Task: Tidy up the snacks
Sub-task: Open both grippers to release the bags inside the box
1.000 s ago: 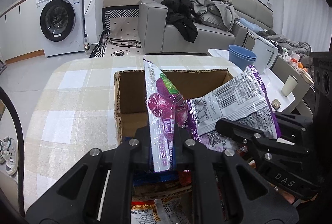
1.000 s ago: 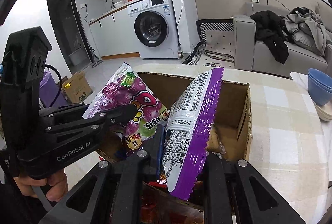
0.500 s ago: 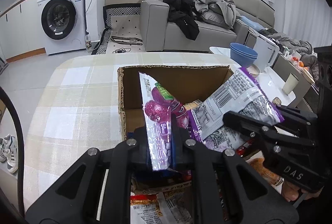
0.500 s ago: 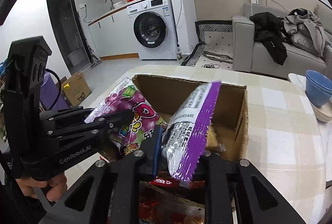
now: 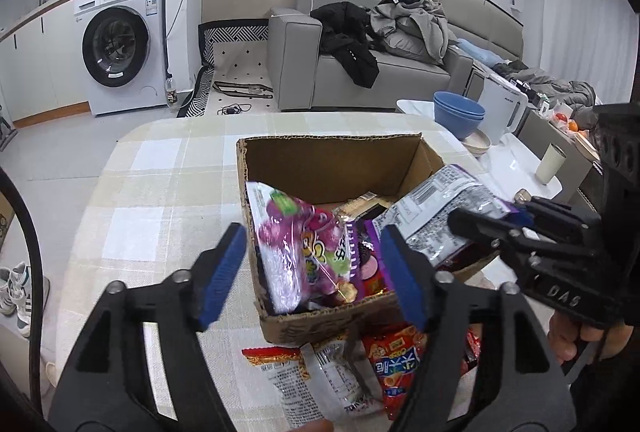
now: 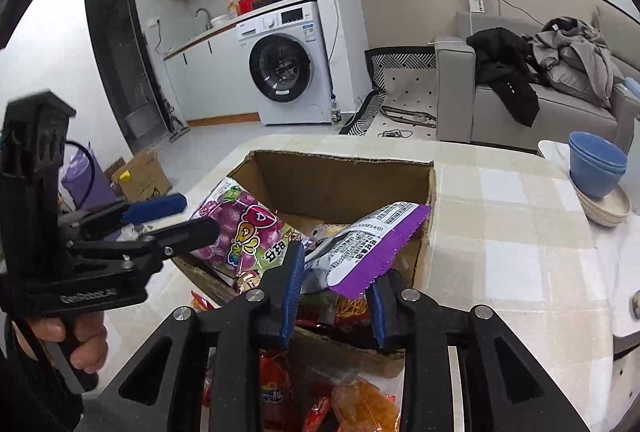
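An open cardboard box [image 5: 328, 156] [image 6: 344, 172] stands on the checked table. A purple grape candy bag [image 5: 304, 252] [image 6: 240, 232] rests inside it against the left wall. My left gripper [image 5: 312, 272] [image 6: 176, 216] is open above the box's near left corner, jaws wide on either side of that bag. My right gripper [image 6: 332, 296] [image 5: 492, 220] has its jaws partly apart around a silver and purple snack bag [image 6: 368, 248] [image 5: 436, 216], which lies tilted over the box's right side. Whether the pads still pinch it is unclear.
Loose snack packets [image 5: 360, 372] [image 6: 320, 400] lie on the table in front of the box. Blue bowls [image 5: 460, 112] [image 6: 596, 160], a white kettle [image 5: 500, 108] and a cup [image 5: 550, 164] stand to the right. The table edge runs along the left.
My left gripper opened and let go of the grape candy bag, which dropped into the box. My right gripper lowered the silver and purple bag into the box and its jaws spread.
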The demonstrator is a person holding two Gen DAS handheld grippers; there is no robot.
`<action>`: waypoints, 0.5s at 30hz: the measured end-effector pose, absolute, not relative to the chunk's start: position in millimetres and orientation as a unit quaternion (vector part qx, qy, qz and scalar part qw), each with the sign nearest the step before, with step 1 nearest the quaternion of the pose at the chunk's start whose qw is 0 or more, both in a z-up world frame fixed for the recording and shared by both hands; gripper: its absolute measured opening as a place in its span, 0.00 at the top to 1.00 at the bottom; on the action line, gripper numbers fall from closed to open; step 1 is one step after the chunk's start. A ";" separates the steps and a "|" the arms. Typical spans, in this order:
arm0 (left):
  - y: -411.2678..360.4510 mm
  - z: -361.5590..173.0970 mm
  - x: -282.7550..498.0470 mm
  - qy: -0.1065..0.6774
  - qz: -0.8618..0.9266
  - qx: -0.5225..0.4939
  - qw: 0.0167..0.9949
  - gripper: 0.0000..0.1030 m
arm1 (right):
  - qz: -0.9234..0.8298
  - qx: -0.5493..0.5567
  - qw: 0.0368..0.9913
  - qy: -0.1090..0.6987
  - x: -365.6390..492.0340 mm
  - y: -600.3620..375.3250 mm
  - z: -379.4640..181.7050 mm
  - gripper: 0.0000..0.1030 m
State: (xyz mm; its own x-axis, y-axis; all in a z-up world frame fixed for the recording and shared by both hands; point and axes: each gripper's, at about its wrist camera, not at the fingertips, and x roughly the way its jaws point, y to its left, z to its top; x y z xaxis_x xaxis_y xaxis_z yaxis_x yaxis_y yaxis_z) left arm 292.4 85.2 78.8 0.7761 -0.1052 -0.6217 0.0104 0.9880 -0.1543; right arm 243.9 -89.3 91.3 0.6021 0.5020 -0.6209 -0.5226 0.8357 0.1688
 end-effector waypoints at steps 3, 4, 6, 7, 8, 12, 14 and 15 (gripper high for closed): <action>85.0 86.3 283.0 0.328 -0.031 -0.073 0.941 0.31 | 0.295 -0.036 0.887 0.354 244.1 -78.4 84.7 0.71; 85.5 87.9 281.0 0.328 -0.030 -0.073 0.941 0.31 | 0.293 -0.041 0.885 0.361 242.5 -75.5 81.4 0.71; 86.1 90.4 274.8 0.329 -0.029 -0.074 0.941 0.27 | 0.289 -0.049 0.884 0.364 241.1 -73.0 78.8 0.71; 86.9 91.1 270.9 0.329 -0.029 -0.073 0.941 0.25 | 0.285 -0.053 0.886 0.362 239.1 -73.5 78.6 0.71; 87.4 91.7 265.9 0.329 -0.027 -0.072 0.941 0.25 | 0.281 -0.055 0.888 0.360 237.5 -75.1 78.7 0.67; 89.4 92.7 249.8 0.330 -0.023 -0.069 0.941 0.22 | 0.280 -0.038 0.894 0.346 224.2 -89.9 81.9 0.49; 89.9 92.6 241.4 0.331 -0.022 -0.071 0.941 0.20 | 0.276 -0.034 0.900 0.336 214.8 -97.8 86.1 0.31; 90.2 92.3 237.4 0.331 -0.021 -0.072 0.941 0.18 | 0.273 -0.031 0.903 0.332 210.5 -102.6 87.6 0.25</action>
